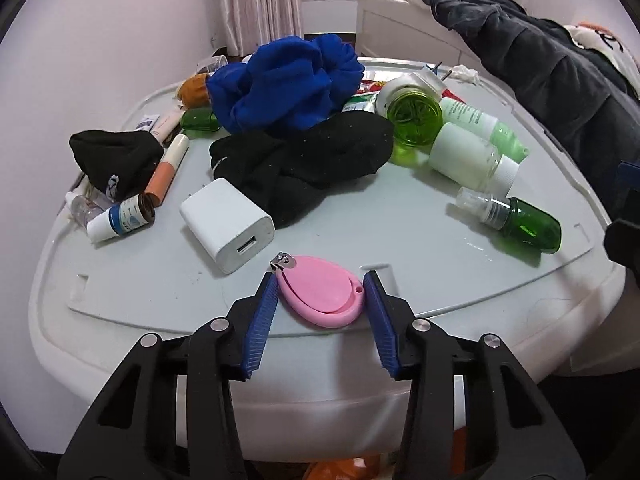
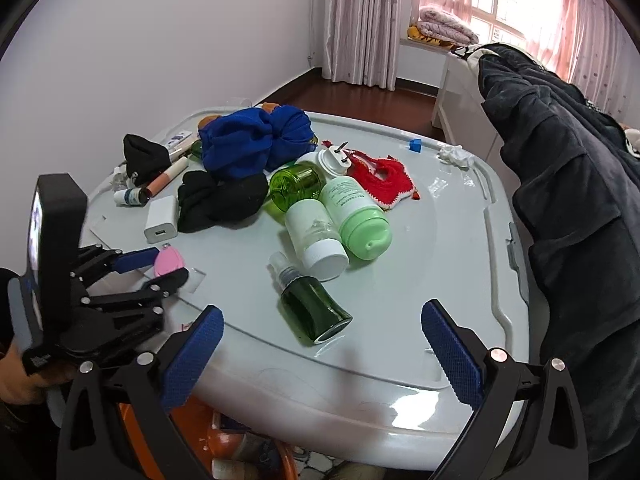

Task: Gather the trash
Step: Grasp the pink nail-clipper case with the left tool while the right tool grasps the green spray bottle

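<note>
A pink nail clipper (image 1: pixel 320 296) lies near the front edge of the grey-white tabletop (image 1: pixel 400 240). My left gripper (image 1: pixel 320 300) is open, its blue pads on either side of the clipper, close to it. The right wrist view shows the left gripper (image 2: pixel 164 266) around the pink clipper (image 2: pixel 168 263). My right gripper (image 2: pixel 322 354) is open and empty, above the table's front edge, just short of a dark green spray bottle (image 2: pixel 312 304). A crumpled white tissue (image 2: pixel 452 156) lies at the far right.
On the table lie a white charger (image 1: pixel 230 226), black cloth (image 1: pixel 312 160), blue cloth (image 1: pixel 284 80), a green jar (image 2: pixel 296 184), white bottles (image 2: pixel 316 236), a red knit piece (image 2: pixel 388 178) and small tubes (image 1: pixel 164 176). An orange bin (image 2: pixel 240 448) stands below the front edge. Dark clothing (image 2: pixel 568 200) hangs at right.
</note>
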The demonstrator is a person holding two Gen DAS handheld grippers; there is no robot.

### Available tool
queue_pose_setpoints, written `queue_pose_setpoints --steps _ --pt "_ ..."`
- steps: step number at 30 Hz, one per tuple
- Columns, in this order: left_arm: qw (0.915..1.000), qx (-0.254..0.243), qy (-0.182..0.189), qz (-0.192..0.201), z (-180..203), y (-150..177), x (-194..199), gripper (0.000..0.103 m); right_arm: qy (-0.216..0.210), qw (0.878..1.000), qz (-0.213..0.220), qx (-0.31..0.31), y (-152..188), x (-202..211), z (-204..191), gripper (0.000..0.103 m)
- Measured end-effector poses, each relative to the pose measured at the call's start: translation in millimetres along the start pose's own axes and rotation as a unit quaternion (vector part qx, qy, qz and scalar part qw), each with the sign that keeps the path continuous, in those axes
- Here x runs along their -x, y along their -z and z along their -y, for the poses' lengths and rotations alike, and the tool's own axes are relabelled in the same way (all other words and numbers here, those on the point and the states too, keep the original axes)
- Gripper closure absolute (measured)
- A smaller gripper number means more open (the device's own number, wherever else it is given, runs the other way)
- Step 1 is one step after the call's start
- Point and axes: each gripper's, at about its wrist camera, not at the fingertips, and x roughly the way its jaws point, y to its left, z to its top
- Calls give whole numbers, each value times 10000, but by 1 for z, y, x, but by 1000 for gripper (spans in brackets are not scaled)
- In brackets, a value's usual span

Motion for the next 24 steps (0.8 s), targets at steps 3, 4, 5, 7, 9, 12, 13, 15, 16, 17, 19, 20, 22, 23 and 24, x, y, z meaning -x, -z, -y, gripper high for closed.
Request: queue_pose_setpoints --steps 3,4,5,7,9,12,13,15,16,17,19,20,22,23,24 --pt "9998 165 75 22 -6 1 1 59 55 10000 -31 11 1 -4 0 5" --pt "9997 224 109 17 -7 1 2 59 50 10000 -56 8 1 -6 1 5" --pt "9995 288 161 -1 -9 1 3 59 49 10000 -86 4 2 -9 2 5" --pt "9992 347 199 34 -12 0 6 59 100 9998 -167 -19 3 -17 6 5" --pt "9990 357 239 125 -14 -3 12 59 86 9995 -290 -73 4 -28 9 5" --pt "9986 319 314 265 -13 -6 20 60 91 9991 -403 -47 5 -39 6 5" --pt "9986 288 335 293 -12 -7 21 60 113 9991 -414 -7 5 -42 3 6" --pt "9983 248 389 353 -10 -8 25 60 141 9988 -450 124 3 -48 -6 8" --pt "9982 198 428 361 -8 -8 27 60 149 9986 -469 167 2 -51 -10 10" --pt "9982 164 451 362 -7 -7 27 59 181 9983 -494 234 0 -55 -15 13" --pt "9979 156 516 368 -8 -5 29 60 228 9975 -573 338 -3 -63 -23 18" --pt "9978 146 534 356 -8 -4 30 60 244 9971 -620 361 -4 -67 -26 26" --pt "9977 170 547 355 -11 -2 31 59 262 9959 -780 378 -5 -76 -30 40" --pt "9977 183 564 339 -13 -2 32 59 301 9953 -851 362 -6 -80 -31 43" --pt "9977 194 570 321 -15 -1 32 60 260 9957 -838 297 -7 -81 -31 45"
